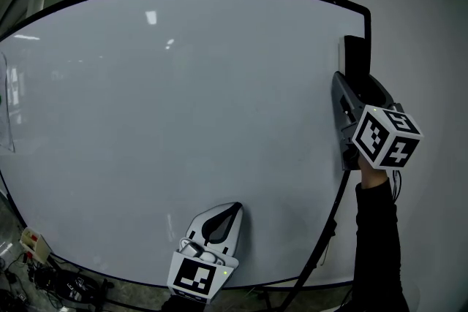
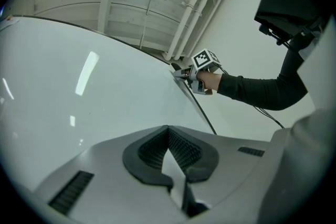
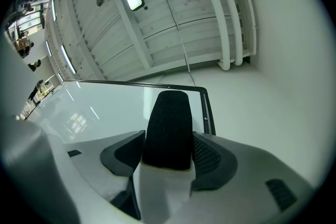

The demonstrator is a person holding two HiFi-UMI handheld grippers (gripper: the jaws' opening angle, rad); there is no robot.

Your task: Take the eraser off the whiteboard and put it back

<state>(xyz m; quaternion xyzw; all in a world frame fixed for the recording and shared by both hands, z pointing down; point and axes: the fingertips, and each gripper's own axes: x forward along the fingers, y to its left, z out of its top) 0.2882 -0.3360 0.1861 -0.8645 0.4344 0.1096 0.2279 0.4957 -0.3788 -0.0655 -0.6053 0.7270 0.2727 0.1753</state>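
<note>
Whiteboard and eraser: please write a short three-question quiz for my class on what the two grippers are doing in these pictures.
1. True or false: the left gripper holds the eraser.
2. Which edge of the whiteboard is the right gripper beside? A. left B. right C. bottom
3. Fill the gap: the left gripper's jaws are ____, with nothing between them.
Key: 1. False; the right gripper's jaws grip the eraser. 2. B. 3. together.
</note>
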